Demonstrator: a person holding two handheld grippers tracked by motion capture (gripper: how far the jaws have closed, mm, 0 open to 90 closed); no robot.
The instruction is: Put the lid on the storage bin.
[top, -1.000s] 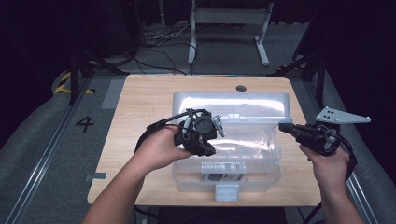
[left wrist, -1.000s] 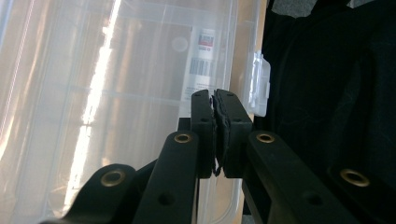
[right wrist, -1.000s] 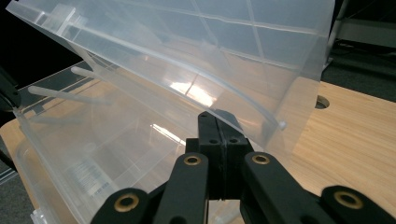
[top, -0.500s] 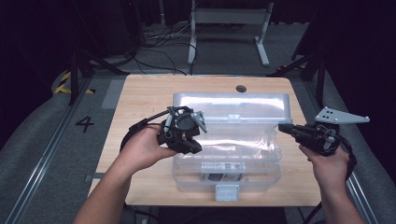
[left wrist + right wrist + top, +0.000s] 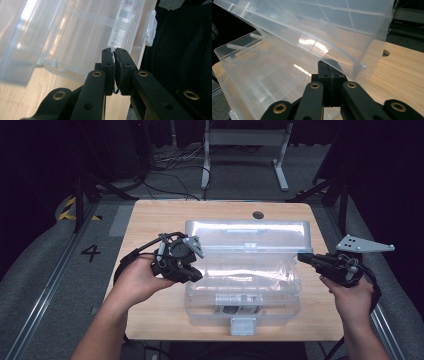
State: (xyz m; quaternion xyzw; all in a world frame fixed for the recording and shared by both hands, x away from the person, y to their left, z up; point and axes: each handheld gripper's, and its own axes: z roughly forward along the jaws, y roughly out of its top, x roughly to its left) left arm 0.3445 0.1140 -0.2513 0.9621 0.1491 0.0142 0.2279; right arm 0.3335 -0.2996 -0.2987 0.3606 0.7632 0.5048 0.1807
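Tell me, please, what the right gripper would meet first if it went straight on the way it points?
Most likely the raised clear lid of the plastic box: the right gripper, jaws shut, points at its underside, though depth is hard to judge.

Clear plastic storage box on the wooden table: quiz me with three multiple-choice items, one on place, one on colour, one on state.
1. Where is the white latch tab of the clear plastic storage box?
A. On the edge nearest the person
B. On the far edge
C. On the side towards the left gripper

2. What colour is the table?
A. White
B. Light wood
C. Black

3. How is the box's clear plastic lid?
A. Shut flat
B. Taken off
C. Raised open

Answers:
1 A: the white latch tab sits on the near front edge.
2 B: the table is light wood.
3 C: the clear plastic lid stands raised above the base; the right gripper is at its corner.
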